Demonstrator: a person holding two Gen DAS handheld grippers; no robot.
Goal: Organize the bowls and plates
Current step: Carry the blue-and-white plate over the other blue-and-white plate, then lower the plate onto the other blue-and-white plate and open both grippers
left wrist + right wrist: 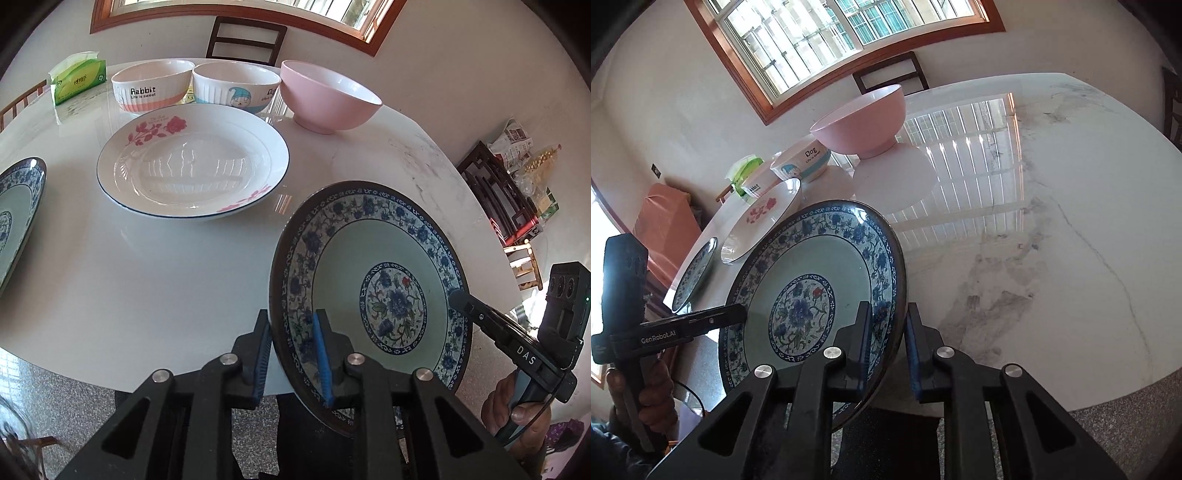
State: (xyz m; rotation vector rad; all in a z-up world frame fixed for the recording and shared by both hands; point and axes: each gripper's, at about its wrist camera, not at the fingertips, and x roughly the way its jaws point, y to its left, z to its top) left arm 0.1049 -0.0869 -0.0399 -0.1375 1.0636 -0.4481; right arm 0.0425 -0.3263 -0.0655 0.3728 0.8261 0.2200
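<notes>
Far left of the left gripper (pixel 291 354), second blue-pattern plate (pixel 18 214) sits half out of view. Ahead: rose plate (pixel 192 162), with Rabbit bowl (pixel 151 88), cartoon bowl (pixel 236 86) and pink bowl (pixel 328 96) beyond. Left gripper clamped on near rim of the tilted blue floral plate (pixel 373 295); right gripper (pixel 888 347) clamped on its opposite rim. Plate looks lifted off the table (pixel 147 277), though contact underneath isn't visible. Risk: glazed rim slipping from either pad if hands diverge or twist; clipping rose plate when stacking.
</notes>
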